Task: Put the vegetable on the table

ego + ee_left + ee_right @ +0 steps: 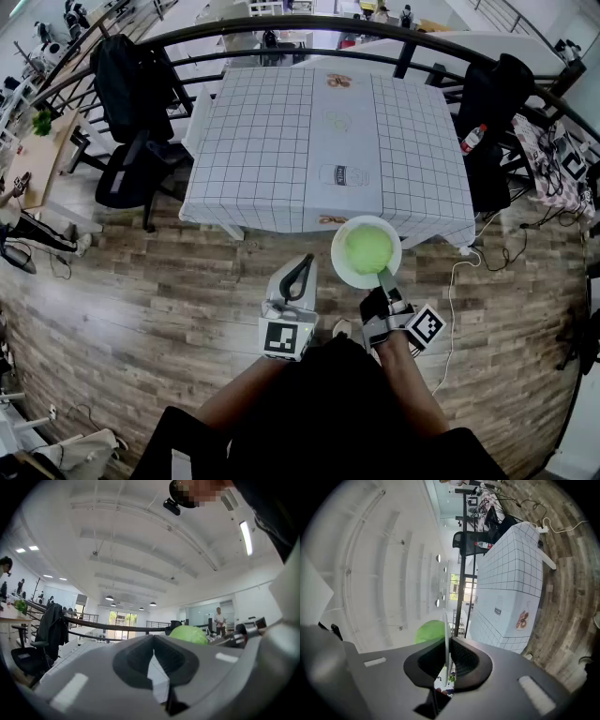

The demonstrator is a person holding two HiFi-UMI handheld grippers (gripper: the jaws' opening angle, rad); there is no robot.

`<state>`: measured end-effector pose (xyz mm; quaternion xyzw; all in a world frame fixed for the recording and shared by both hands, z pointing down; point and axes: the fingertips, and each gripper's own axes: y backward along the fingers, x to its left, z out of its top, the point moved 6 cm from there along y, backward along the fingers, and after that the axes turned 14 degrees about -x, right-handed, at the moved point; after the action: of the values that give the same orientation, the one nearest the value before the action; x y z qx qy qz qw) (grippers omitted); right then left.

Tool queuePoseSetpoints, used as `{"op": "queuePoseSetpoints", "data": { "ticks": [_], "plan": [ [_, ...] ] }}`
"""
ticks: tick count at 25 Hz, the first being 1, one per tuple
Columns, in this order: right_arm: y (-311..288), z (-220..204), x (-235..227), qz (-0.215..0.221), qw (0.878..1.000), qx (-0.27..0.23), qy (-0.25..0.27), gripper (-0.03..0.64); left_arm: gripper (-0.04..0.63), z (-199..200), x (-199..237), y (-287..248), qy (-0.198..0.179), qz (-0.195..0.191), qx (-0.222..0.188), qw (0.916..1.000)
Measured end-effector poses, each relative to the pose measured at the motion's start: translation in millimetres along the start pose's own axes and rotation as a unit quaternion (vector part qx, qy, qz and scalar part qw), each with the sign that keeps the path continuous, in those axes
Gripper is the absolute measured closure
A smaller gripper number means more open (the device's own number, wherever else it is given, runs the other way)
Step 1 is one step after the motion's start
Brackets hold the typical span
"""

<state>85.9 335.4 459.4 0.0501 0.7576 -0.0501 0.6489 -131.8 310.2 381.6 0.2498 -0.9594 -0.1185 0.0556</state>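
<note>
A round green vegetable [367,248] lies on a white plate [341,266], held in the air just short of the near edge of the table [272,141], which has a white checked cloth. My right gripper [384,275] is shut on the plate's near rim. In the right gripper view the plate [446,620] shows edge-on between the pads, with the vegetable [427,632] to its left and the table [511,588] beyond. My left gripper [306,261] hangs beside the plate, shut and empty. In the left gripper view the left gripper [153,645] is pressed shut, and the vegetable [189,633] peeks over it.
A black office chair with a dark jacket [131,94] stands left of the table. Another dark chair with a bottle [473,139] is at its right. A black railing [309,23] curves behind. A white cable and power strip [464,251] lie on the wooden floor.
</note>
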Motion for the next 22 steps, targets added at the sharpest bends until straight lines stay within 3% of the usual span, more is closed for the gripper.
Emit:
{"op": "queuePoseSetpoints", "data": {
  "ticks": [15,22],
  "plan": [
    [-9.9,3.6,-3.9,0.004,1.0,-0.002,-0.002,0.596,0.588,-0.7,-21.9,-9.6,-0.004,0.015,-0.005,0.9999],
    [-20.6,10.7,-7.6,0.005,1.0,-0.003,-0.015,0.597,0.588,1.6,-33.7,-27.0,-0.01,0.043,-0.018,0.9989]
  ]
}}
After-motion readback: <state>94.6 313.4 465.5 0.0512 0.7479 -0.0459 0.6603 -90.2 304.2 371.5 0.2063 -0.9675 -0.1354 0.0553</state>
